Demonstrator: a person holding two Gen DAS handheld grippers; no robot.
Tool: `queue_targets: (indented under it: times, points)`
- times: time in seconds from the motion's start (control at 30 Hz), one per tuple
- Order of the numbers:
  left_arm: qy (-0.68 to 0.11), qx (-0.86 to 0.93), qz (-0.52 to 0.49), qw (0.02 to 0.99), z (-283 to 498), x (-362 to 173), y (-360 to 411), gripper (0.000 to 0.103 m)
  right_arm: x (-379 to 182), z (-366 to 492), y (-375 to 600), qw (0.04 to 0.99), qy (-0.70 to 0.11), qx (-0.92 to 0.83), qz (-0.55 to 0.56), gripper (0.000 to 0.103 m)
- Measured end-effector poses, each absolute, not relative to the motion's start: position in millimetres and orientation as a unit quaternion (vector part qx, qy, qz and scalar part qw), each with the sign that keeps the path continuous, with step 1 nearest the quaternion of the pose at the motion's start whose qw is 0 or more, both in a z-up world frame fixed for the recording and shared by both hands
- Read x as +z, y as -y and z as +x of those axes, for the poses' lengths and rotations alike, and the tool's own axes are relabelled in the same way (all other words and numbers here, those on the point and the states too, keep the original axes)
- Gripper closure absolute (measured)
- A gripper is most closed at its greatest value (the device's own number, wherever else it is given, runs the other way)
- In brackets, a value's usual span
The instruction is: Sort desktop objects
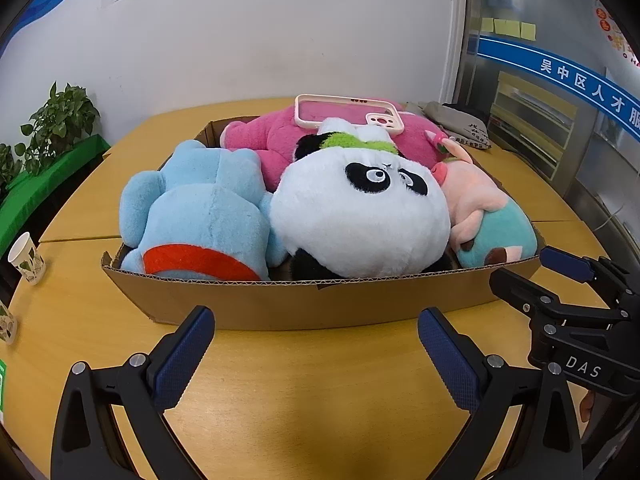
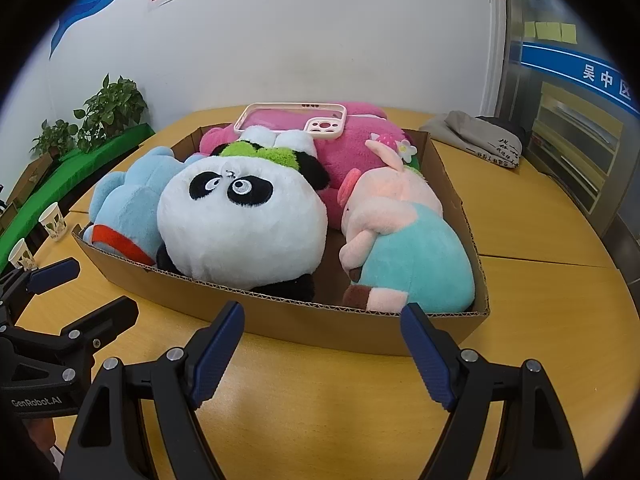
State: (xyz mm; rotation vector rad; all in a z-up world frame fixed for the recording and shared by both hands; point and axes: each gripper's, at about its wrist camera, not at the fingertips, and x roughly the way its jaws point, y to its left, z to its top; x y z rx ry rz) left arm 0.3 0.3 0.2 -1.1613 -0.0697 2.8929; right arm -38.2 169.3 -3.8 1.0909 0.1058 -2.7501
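Shallow cardboard box (image 1: 320,300) on a yellow wooden counter (image 1: 320,400), taken here as the landmark. Packed inside the box: panda plush (image 1: 360,220) at its middle, blue plush (image 1: 200,208) at its left end, pink-and-teal pig plush (image 2: 400,248) at its right end, large pink plush (image 1: 280,140) along its far side. Resting atop the pink plush, above the box rim: pale pink phone case (image 1: 348,114). Outside the box, on the counter: paper cups (image 1: 26,258) well to its left, grey cloth bag (image 2: 480,136) beyond its far right corner.

Left gripper (image 1: 316,344) and right gripper (image 2: 322,340) both just before the box's near wall, jaws spread wide, holding nothing.

Fits either a sort about to unpack the box or one just filled. Hence no sure step to name. Any next grasp among the plush likely to need wide jaws and a soft squeeze, with care for the loosely perched case.
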Motion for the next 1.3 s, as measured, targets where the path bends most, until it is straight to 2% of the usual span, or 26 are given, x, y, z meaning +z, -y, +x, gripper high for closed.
queue_targets:
  times: [0.53,0.77,1.0,1.3]
  points:
    - [0.012,0.932,-0.361,0.036,9.6,0.8,24.4,0.000,-0.9,-31.2,-205.0,0.139,-0.042,-0.928,0.343,0.023]
    - [-0.032,0.931,-0.362,0.034,19.6,-17.6,127.0,0.000,-11.5,-30.8,-290.5,0.209,-0.105,-0.915,0.329,0.023]
    - [-0.024,0.915,-0.399,0.057,9.6,-56.3,235.1,0.000,-49.8,-38.5,-393.3,0.266,-0.176,-0.858,0.402,0.023]
    - [-0.056,0.889,-0.444,0.100,-5.2,-88.2,252.4,0.000,-78.7,-54.5,-446.2,0.259,-0.151,-0.841,0.451,0.023]
